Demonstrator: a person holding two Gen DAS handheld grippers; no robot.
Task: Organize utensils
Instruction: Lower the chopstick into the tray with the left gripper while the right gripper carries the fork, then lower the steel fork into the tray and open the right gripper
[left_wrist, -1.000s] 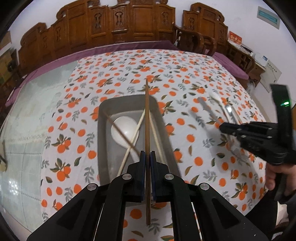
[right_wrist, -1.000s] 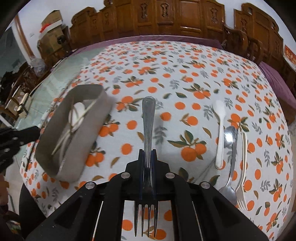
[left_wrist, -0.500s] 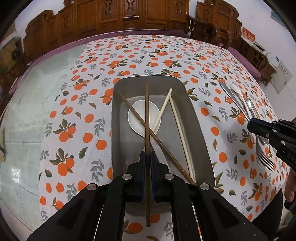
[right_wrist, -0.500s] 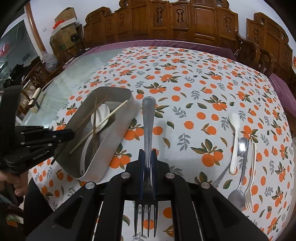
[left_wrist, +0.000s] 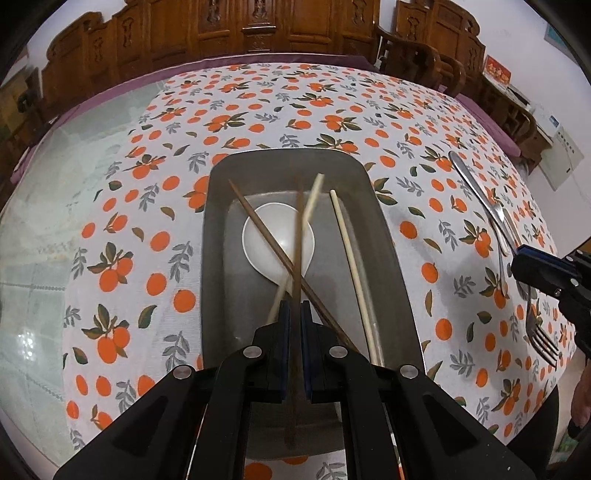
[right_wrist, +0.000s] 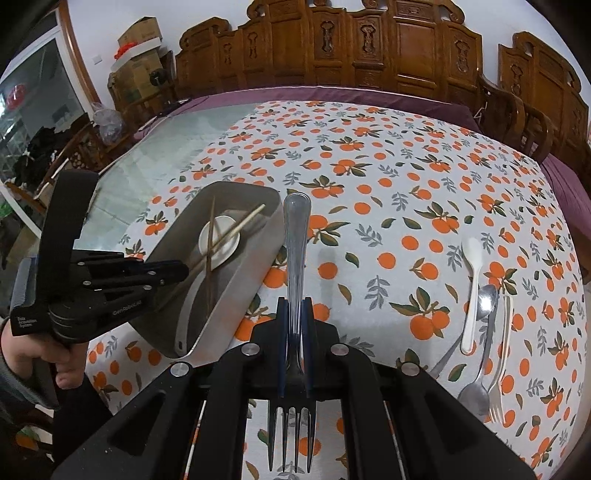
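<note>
A grey metal tray (left_wrist: 384, 236) (right_wrist: 258, 254) sits on the orange-print tablecloth. In it lie a white spoon (left_wrist: 277, 240), a dark chopstick (left_wrist: 266, 236) and two pale chopsticks (left_wrist: 351, 266). My left gripper (left_wrist: 294, 314) is shut on a dark brown chopstick (left_wrist: 297, 229), held over the tray along its length. It also shows in the right wrist view (right_wrist: 173, 273). My right gripper (right_wrist: 294, 317) is shut on a metal fork (right_wrist: 295, 236), handle forward, just right of the tray. The fork also shows in the left wrist view (left_wrist: 539, 336).
On the cloth to the right lie a white plastic spoon (right_wrist: 472, 280), a metal spoon (right_wrist: 484, 332), a white plastic fork (right_wrist: 502, 350) and a metal handle (left_wrist: 476, 192). Carved wooden chairs (right_wrist: 369, 48) ring the table. Bare glass tabletop (left_wrist: 37, 221) lies to the left.
My left gripper has moved forward and down over the tray with the brown chopstick. My right gripper has carried the fork leftward, nearer the tray.
</note>
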